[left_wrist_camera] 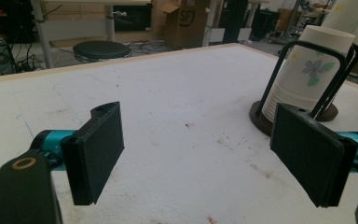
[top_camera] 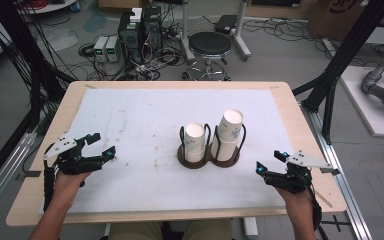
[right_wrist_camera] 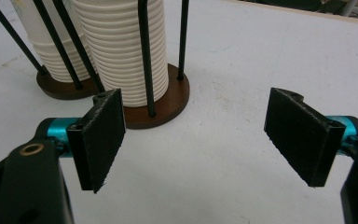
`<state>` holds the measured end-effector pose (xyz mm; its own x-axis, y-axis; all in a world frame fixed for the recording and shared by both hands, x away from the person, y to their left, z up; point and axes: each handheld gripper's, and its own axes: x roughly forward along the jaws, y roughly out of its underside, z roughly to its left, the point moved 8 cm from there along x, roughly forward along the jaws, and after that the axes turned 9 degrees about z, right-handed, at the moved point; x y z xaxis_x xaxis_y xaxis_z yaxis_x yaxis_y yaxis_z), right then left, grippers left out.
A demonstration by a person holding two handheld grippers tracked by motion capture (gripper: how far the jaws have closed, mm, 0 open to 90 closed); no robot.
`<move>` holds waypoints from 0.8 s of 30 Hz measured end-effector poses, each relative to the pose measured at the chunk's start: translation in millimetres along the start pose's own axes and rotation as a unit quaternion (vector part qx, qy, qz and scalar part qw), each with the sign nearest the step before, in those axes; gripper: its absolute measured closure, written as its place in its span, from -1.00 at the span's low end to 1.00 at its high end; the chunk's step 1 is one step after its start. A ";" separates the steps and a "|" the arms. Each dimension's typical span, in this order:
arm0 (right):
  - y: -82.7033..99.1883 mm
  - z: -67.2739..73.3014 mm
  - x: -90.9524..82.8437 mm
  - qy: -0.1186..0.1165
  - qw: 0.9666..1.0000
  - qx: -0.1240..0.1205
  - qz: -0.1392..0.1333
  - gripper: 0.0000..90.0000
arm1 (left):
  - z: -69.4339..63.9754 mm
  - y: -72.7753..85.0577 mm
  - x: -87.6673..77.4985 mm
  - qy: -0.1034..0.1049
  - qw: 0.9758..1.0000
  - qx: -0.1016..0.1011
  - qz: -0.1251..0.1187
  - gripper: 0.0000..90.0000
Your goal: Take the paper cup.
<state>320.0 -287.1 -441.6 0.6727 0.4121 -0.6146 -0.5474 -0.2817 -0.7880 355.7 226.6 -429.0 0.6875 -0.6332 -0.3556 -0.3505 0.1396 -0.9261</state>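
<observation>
Centre-right of the high view: cup holder [top_camera: 208,159] with two stacks of paper cups [top_camera: 195,141], right stack taller, nothing pulled from either as far as I can tell. Left gripper [top_camera: 100,145] lower left, jaws spread, empty, well apart from the holder. Right gripper [top_camera: 270,162] lower right, jaws spread, empty, near the holder's base, not touching. My read: work not begun, approach and grasp all left. White table cover [top_camera: 130,120] is scuffed and stained. Behind: stool [top_camera: 210,47], floor cables, electronics boxes [top_camera: 140,30].
</observation>
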 end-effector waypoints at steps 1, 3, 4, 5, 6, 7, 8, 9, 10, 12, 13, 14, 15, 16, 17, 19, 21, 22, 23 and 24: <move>0.3 0.4 -0.5 0.000 1.000 0.002 0.000 -0.53 | 0.0 0.0 0.0 0.000 1.000 0.000 0.000 -0.62; 0.4 0.6 -1.0 -0.001 1.000 0.003 -0.001 -0.53 | -1.2 -0.4 1.4 0.006 1.000 -0.001 0.001 -0.62; 0.8 -0.2 -1.8 -0.002 1.000 0.003 -0.002 -0.53 | -1.3 -0.5 2.3 0.007 1.000 0.001 0.001 -0.62; 0.8 -0.2 -1.8 -0.002 1.000 0.003 -0.002 -0.53 | -1.9 -0.7 3.1 0.008 1.000 -0.001 0.001 -0.62; 1.4 -0.5 -2.0 -0.002 1.000 0.004 -0.002 -0.53 | -2.0 -0.9 3.8 0.009 1.000 0.000 0.001 -0.62; 3.0 -1.1 -2.3 -0.003 1.000 0.008 -0.001 -0.53 | -3.4 -0.8 5.2 0.011 1.000 0.000 0.003 -0.62; 3.7 -1.6 -2.2 -0.002 1.000 0.006 0.000 -0.53 | -3.4 -0.8 5.2 0.011 1.000 0.000 0.003 -0.62; 4.2 -1.8 -2.3 -0.001 1.000 0.005 0.001 -0.53 | -4.5 -0.7 5.8 0.014 1.000 0.003 0.005 -0.62; 4.4 -1.4 -2.5 -0.001 1.000 0.006 0.004 -0.53 | -5.7 -0.9 6.5 0.016 1.000 0.004 0.007 -0.62; 3.2 -0.7 -2.5 0.001 1.000 0.006 0.003 -0.53 | -9.4 -1.3 7.4 0.024 1.000 0.009 0.015 -0.62; 2.8 0.2 -2.6 0.001 1.000 0.007 0.003 -0.53 | -12.2 -2.2 7.6 0.031 0.999 0.008 0.016 -0.62; 2.6 1.4 -2.6 0.000 1.000 0.006 0.005 -0.53 | -15.7 -3.6 7.5 0.038 0.999 0.005 0.014 -0.62; 2.2 3.0 -2.6 -0.001 1.000 0.005 0.005 -0.53 | -19.3 -5.3 8.0 0.044 0.999 0.007 0.013 -0.62; 2.2 3.0 -2.6 -0.001 1.000 0.005 0.005 -0.53 | -22.8 -6.6 8.6 0.049 0.999 0.010 0.015 -0.62; 1.4 6.4 -3.3 -0.003 1.000 0.005 0.005 -0.53 | -26.0 -8.4 9.2 0.056 0.998 0.012 0.015 -0.62; 0.9 7.9 -3.5 -0.005 1.000 0.007 0.006 -0.53 | -30.6 -13.8 11.6 0.073 0.997 0.009 0.013 -0.63; -0.3 9.9 -2.3 -0.005 1.000 -0.001 0.012 -0.53 | -34.7 -20.7 13.2 0.086 0.996 0.006 0.006 -0.64; -0.3 9.9 -2.3 -0.005 1.000 -0.001 0.012 -0.53 | -37.1 -24.5 14.0 0.092 0.996 0.006 0.003 -0.64; -0.6 10.1 -0.9 -0.006 1.000 -0.003 0.014 -0.53 | -41.1 -32.7 16.4 0.097 0.995 0.013 0.001 -0.64; -0.6 10.1 -0.9 -0.006 1.000 -0.003 0.014 -0.53 | -41.1 -32.7 16.4 0.097 0.995 0.013 0.001 -0.64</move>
<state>314.7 -278.6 -440.1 0.6506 0.4139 -0.6366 -0.5638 -0.2983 -0.7702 352.3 180.3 -399.4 0.5502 -0.7680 -0.3278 -0.3325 0.1586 -0.9297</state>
